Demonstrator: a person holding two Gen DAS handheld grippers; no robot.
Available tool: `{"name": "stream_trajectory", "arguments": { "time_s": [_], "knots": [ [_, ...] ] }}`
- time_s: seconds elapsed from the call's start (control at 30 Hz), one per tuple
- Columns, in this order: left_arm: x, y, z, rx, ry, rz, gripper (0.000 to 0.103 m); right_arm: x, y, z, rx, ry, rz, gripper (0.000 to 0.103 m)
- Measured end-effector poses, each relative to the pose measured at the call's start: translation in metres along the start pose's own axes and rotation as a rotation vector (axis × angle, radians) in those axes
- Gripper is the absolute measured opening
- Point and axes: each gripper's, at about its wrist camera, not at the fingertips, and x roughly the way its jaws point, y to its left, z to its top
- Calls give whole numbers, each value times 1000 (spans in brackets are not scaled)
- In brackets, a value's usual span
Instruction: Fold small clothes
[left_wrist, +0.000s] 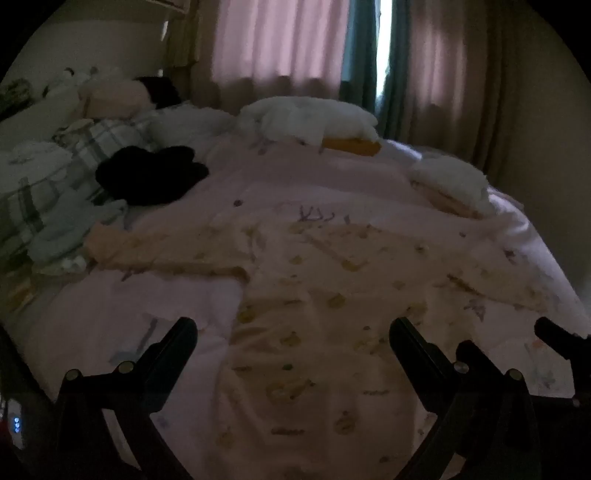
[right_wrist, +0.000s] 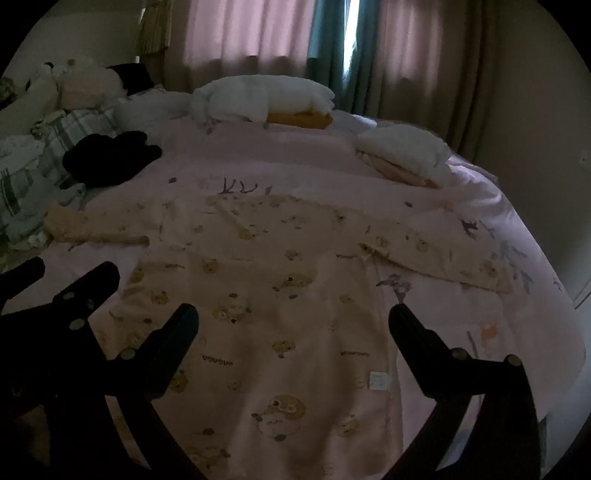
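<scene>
A small cream top (left_wrist: 314, 295) (right_wrist: 277, 277) printed with little bears lies flat on the pink bed cover (left_wrist: 110, 314) (right_wrist: 461, 332). Both sleeves are spread out, one to the left (right_wrist: 103, 229) and one to the right (right_wrist: 443, 254). A white label (right_wrist: 380, 380) shows near its hem. My left gripper (left_wrist: 293, 332) (right_wrist: 70, 269) hovers open over the hem's left part, holding nothing. Beside it, my right gripper (right_wrist: 293, 314) stands open above the lower body of the top, also holding nothing. One of its fingers (left_wrist: 554, 332) shows at the right of the left wrist view.
A black garment (left_wrist: 151, 177) (right_wrist: 110, 158) lies at the back left beside a heap of plaid and pale clothes (left_wrist: 55, 173). Two folded stacks sit at the far side (left_wrist: 314, 122) (right_wrist: 402, 155). Curtains (left_wrist: 277, 44) hang behind the bed. The bed drops off on the right.
</scene>
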Motion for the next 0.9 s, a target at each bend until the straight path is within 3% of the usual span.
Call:
{"name": "stream_trajectory", "arguments": {
  "time_s": [0.07,0.13,0.27,0.37,0.9],
  "knots": [
    [1,-1,-1,1,4,12,103,1,-2,-1,23,36,17,103],
    [-3,4,2,-12,-4,-43,103,3,-3,-1,21,32,6,103],
    [-3,8,5,-4,-13,-33,103,-7,-3,-1,-14,9,-48,103],
    [-10,-2,-1,6,-63,-30,103,-11,-4,4,-13,-3,-43,103],
    [-13,-2,-2,10,-52,-52,103,-18,-13,-2,-2,-34,-49,103]
  ]
}}
